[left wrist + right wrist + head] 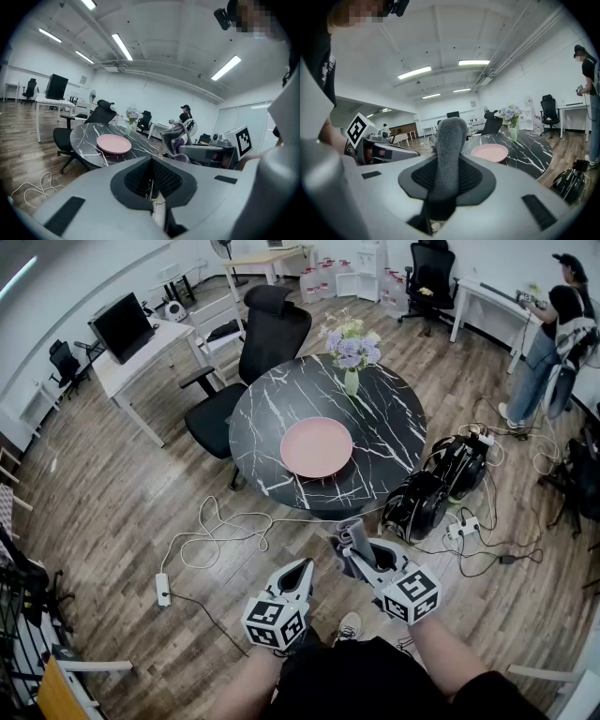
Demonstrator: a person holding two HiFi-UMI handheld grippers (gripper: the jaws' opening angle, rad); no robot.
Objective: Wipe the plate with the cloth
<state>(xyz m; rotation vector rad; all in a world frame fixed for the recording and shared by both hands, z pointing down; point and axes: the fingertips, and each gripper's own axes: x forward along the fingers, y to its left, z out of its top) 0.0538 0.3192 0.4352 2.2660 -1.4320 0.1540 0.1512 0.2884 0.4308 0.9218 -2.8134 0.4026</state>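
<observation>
**While well short of the plate (316, 447), grips fuzzy cloth (451, 140)**

Clamps the right tool (354, 554) on the grey, nubbly cloth, bunched into a rounded upright roll. Holds the left tool (152, 180) closed, empty. Faces the smooth, round, shallow pink plate, well apart, on a round black white-veined tabletop (394, 418).

Left claw (302, 570), jaws together, empty; right claw (351, 555), jaws clamped on cloth (355, 532); both held side by side before the body on bare forearms (246, 688), pointing forward, tilted slightly down.
</observation>
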